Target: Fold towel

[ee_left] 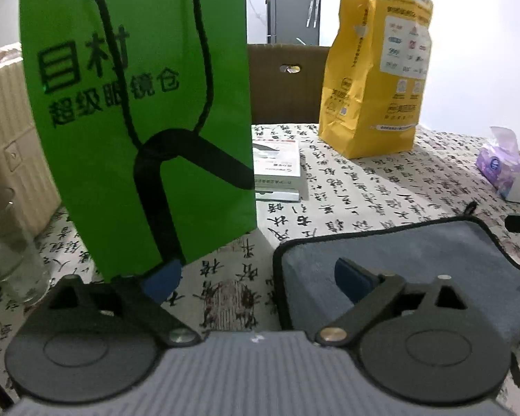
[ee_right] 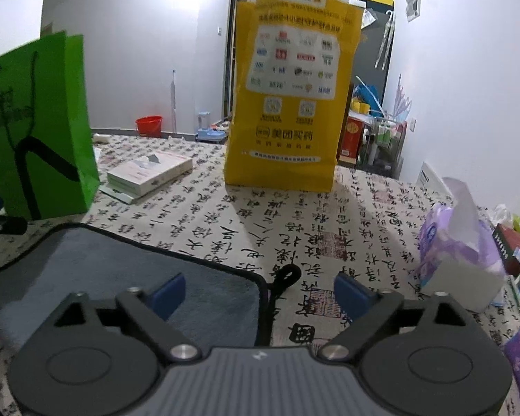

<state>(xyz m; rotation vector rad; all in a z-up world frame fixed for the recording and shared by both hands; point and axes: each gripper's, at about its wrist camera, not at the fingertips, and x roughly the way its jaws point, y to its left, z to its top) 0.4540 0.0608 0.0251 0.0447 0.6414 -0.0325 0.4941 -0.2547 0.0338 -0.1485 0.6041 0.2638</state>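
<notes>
Grey towel [ee_left: 416, 263] with black piping lying flat on the calligraphy-print tablecloth [ee_left: 364, 187], spanning the space between both claws. Left gripper [ee_left: 256, 279] spread wide and empty, straddling the towel's left edge: right finger over the pile, left finger over bare cloth beside the green paper bag [ee_left: 138, 104]. Right gripper [ee_right: 260, 294] likewise spread and empty, straddling the far right corner by the black hanging loop [ee_right: 286, 275]. Long axis apparently running side to side between the hands, though hard to be sure through the fisheye. Each hand equally near its own corner; yellow paper bag [ee_right: 291, 104] standing well beyond.
</notes>
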